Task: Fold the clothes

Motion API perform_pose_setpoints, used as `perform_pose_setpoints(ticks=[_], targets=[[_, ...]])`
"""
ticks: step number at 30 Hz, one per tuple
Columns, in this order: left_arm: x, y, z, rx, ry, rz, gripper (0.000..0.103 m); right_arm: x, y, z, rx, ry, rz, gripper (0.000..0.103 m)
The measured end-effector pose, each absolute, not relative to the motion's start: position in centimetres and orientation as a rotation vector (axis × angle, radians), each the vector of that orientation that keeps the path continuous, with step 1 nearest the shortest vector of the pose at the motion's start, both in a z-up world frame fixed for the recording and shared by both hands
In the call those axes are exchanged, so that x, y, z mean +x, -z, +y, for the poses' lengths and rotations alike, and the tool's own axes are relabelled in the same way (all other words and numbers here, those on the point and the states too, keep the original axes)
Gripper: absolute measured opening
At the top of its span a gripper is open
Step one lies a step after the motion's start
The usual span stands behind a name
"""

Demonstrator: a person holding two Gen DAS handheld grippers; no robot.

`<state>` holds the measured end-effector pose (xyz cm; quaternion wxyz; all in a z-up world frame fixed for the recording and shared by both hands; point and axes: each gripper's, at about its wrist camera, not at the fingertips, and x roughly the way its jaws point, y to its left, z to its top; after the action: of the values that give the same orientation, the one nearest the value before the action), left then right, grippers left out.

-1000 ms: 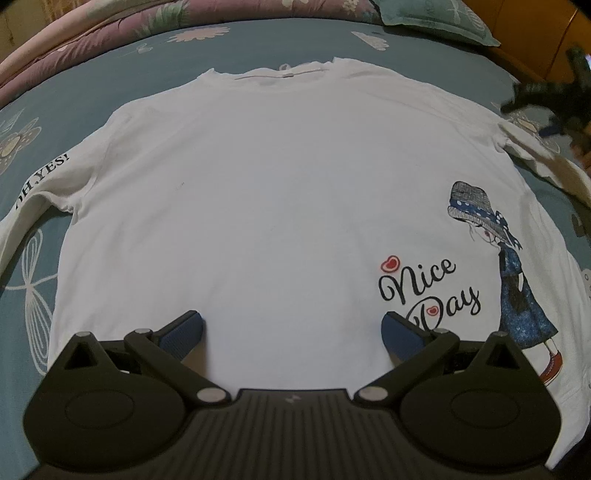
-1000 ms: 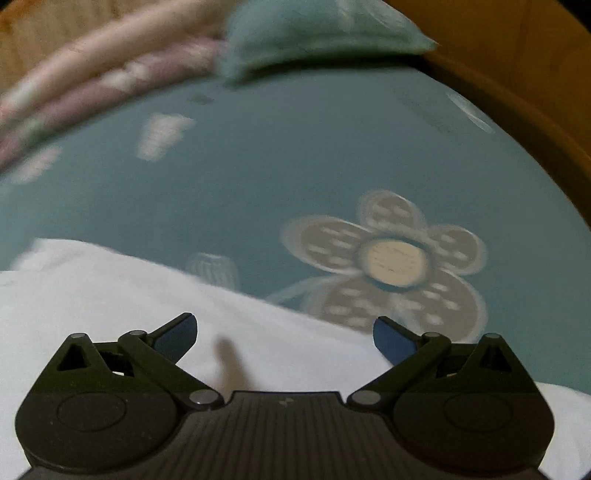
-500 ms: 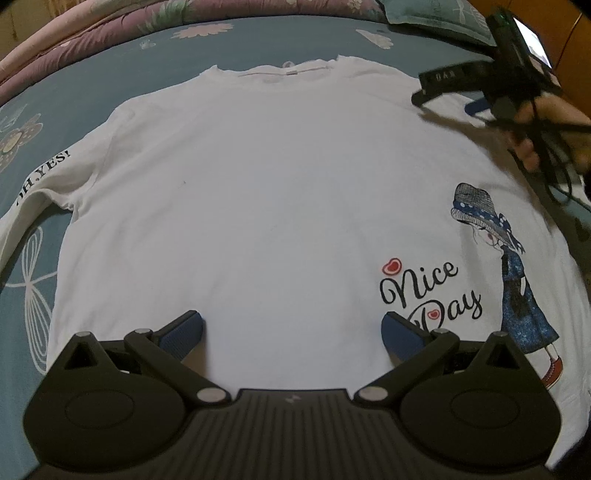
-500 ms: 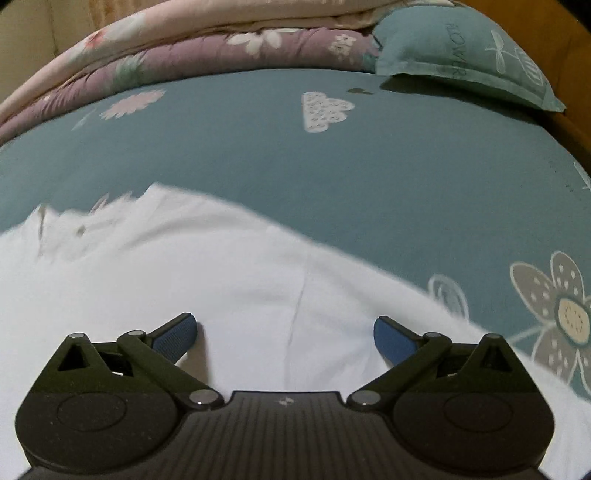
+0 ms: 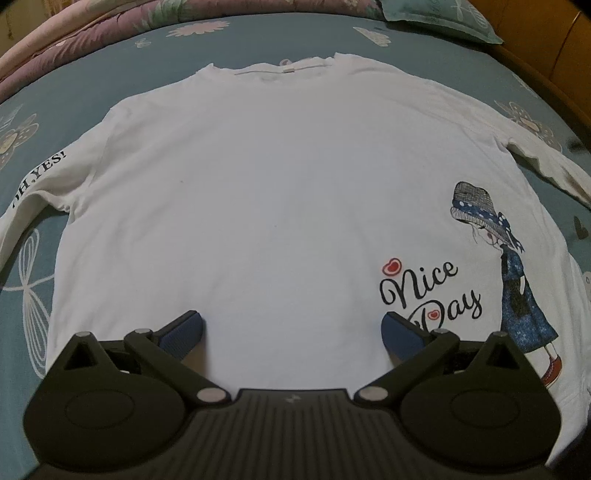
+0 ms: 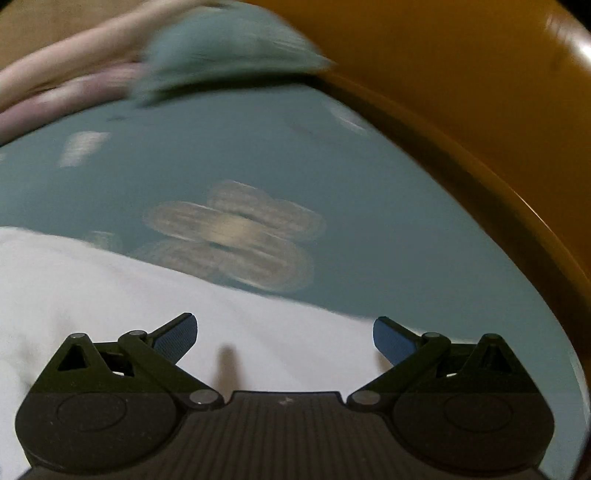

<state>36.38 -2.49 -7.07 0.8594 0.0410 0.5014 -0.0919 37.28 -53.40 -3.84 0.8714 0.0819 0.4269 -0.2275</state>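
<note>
Lying flat and face up on the bed (image 5: 110, 74), one white shirt (image 5: 277, 192), collar toward the pillow (image 5: 443, 18), both sleeves spread out to the sides, print of a girl near the hem corner. Hovering over the hem of the shirt, the left tool (image 5: 291, 328), fingers spread wide, grasping nothing. Hovering over the shirt (image 6: 129, 295) edge at the sleeve side, the right tool (image 6: 284, 332), also released and empty; picture there blurred, so not possible to tell whether touching the cloth. Judging the fold as not yet begun, probably the sleeve side first. For doing it well: pinching only the top edge of the shoulder and the hem on the same side, lifting both together, keeping the cloth tight between the two tools, bringing it toward the middle of the shirt in one straight line, avoiding wrinkles under the print. Counting: one shirt, two sleeves, two tools, one pillow, one folded quilt (image 5: 92, 22) behind the collar, one bed.
</note>
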Motion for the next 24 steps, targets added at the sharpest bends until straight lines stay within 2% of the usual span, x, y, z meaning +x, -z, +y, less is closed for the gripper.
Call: perform_pose_setpoints(ticks=[3, 5, 11, 17, 20, 24], targets=[[36.5, 7.1, -2.5, 0.089, 0.193, 1.055, 0.103, 35.3, 6.2, -56.8, 0.248, 0.539, 0.927, 0.103], [36.6, 7.1, -2.5, 0.089, 0.193, 1.059, 0.103, 34.5, 7.3, -58.0, 0.232, 0.534, 0.875, 0.103], [36.6, 7.0, -2.6, 0.093, 0.186, 1.061, 0.103, 37.0, 6.5, -61.0, 0.257, 0.531, 0.897, 0.103], [36.1, 6.3, -3.5, 0.155, 0.165, 1.046, 0.102, 36.2, 3.6, -54.0, 0.213, 0.382, 0.869, 0.103], [35.9, 6.2, -4.6, 0.212, 0.186, 1.050, 0.102, 36.7, 4.8, -49.9, 0.148, 0.253, 0.895, 0.103], [35.7, 6.1, -4.6, 0.209, 0.182, 1.076, 0.102, 36.8, 6.6, -49.9, 0.156, 0.268, 0.917, 0.103]])
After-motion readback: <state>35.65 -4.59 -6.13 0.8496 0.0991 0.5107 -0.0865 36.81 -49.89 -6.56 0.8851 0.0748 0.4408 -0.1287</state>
